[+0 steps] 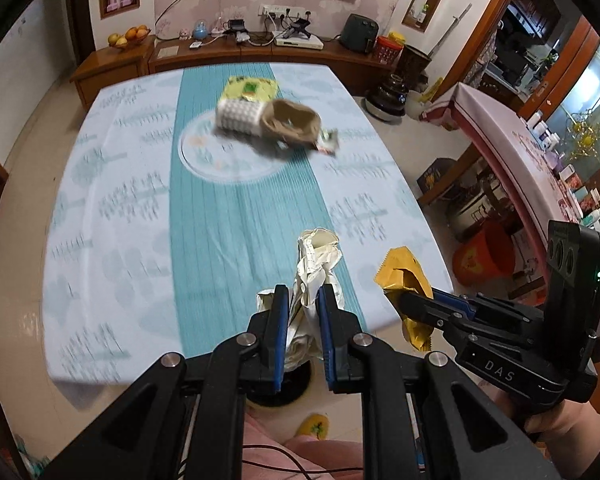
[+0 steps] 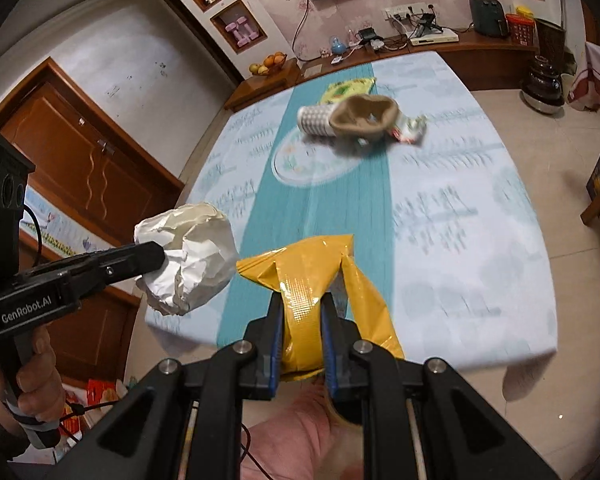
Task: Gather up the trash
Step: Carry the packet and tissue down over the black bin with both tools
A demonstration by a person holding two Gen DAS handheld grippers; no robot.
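1. The left gripper [image 1: 303, 300] is clenched on a crumpled ball of white paper [image 1: 314, 276], which bulges out past the pads, held above the near end of the table.
2. The right gripper [image 2: 302, 308] is clamped on a creased yellow foil snack wrapper [image 2: 320, 276]. Its long axis runs roughly along the fingers, the fanned, serrated end pointing away towards the table and the tail hanging back below the jaws.
3. Both loads are in the air over the near edge of the pale blue patterned tablecloth [image 1: 112, 208], just beside each other.
4. Well ahead, at mid-table, lie a brown paper bag with its mouth open [image 1: 292, 122], touching a white dimpled roll [image 1: 238, 116], with a small red-and-white wrapper [image 1: 328, 142] beside them and a flat yellow-green packet [image 1: 252, 88] behind.
5. Judged as the carry step: keep both grips firm, hold the loads apart so they do not snag, and let go only when each is squarely over the bag's mouth.
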